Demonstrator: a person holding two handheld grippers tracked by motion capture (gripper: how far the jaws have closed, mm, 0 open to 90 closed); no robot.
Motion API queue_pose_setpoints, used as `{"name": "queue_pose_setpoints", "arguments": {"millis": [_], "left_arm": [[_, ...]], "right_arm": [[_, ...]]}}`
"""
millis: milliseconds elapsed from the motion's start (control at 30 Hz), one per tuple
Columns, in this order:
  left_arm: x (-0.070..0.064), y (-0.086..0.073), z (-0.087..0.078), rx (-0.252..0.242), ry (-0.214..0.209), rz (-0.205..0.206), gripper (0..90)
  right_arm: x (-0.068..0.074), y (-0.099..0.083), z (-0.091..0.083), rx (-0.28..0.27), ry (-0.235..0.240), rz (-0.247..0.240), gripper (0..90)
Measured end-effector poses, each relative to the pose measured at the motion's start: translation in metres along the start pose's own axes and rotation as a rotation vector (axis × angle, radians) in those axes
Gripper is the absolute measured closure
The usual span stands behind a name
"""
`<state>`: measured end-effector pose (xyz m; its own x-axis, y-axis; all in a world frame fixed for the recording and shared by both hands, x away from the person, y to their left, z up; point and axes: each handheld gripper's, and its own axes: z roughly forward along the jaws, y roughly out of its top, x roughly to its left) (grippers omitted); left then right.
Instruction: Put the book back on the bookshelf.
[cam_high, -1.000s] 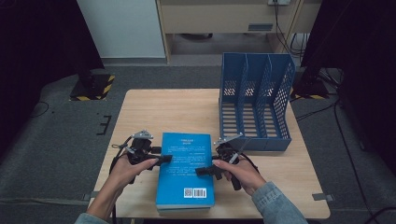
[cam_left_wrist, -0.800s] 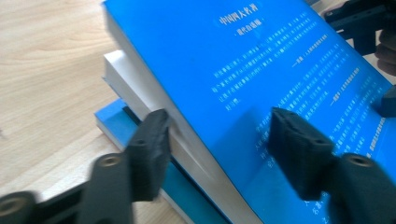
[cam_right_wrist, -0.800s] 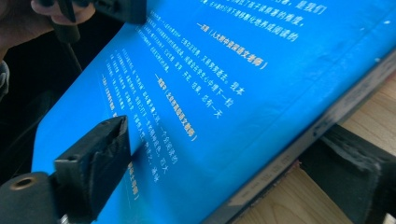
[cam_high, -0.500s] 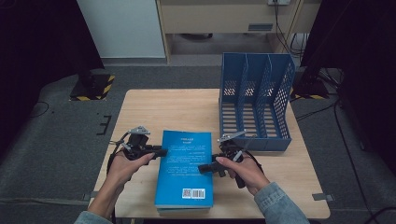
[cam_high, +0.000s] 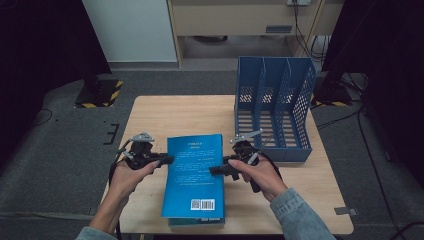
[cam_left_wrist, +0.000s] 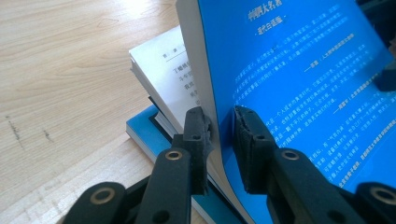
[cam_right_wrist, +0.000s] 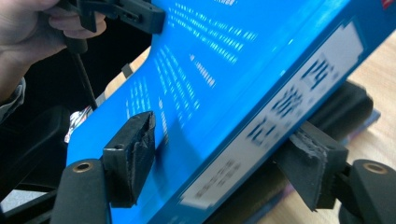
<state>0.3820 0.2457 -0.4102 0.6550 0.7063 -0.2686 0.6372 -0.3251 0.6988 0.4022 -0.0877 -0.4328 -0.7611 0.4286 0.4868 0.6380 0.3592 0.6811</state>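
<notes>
I have the blue book (cam_high: 195, 175) near the front of the surface (cam_high: 165, 115), left of the file rack (cam_high: 274, 112). My left claw (cam_left_wrist: 219, 140) pinches its cover edge; my right claw (cam_right_wrist: 224, 163) straddles the spine. It looks heavy and floppy, so the spine is the safer hold.
</notes>
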Motion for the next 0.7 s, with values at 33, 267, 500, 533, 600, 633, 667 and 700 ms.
{"name": "queue_pose_setpoints", "arguments": {"millis": [33, 267, 500, 533, 600, 633, 667, 700], "left_arm": [[-0.001, 0.001, -0.001, 0.001, 0.002, 0.005, 75.8], [-0.003, 0.009, -0.008, -0.006, 0.045, 0.027, 76.2], [-0.001, 0.017, -0.015, -0.017, 0.061, 0.038, 76.4], [-0.001, 0.017, -0.015, -0.017, 0.061, 0.038, 76.4], [-0.002, 0.020, -0.016, -0.019, 0.068, 0.045, 76.5], [-0.002, 0.022, -0.016, -0.017, 0.071, 0.048, 76.5], [-0.003, 0.022, -0.016, -0.016, 0.071, 0.051, 76.5], [-0.003, 0.023, -0.016, -0.015, 0.072, 0.056, 76.5]], "right_arm": [[0.000, 0.003, 0.000, -0.004, -0.001, -0.003, 31.9], [0.004, 0.025, 0.001, -0.004, 0.004, -0.010, 38.9], [0.005, 0.039, -0.001, 0.007, -0.007, -0.022, 41.9], [0.005, 0.039, -0.001, 0.007, -0.007, -0.022, 41.9], [0.006, 0.042, -0.002, 0.009, -0.015, -0.032, 42.0], [0.007, 0.045, -0.003, 0.020, -0.022, -0.035, 41.6], [0.007, 0.046, -0.003, 0.022, -0.023, -0.037, 40.8], [0.007, 0.047, -0.003, 0.026, -0.031, -0.042, 39.8]]}}
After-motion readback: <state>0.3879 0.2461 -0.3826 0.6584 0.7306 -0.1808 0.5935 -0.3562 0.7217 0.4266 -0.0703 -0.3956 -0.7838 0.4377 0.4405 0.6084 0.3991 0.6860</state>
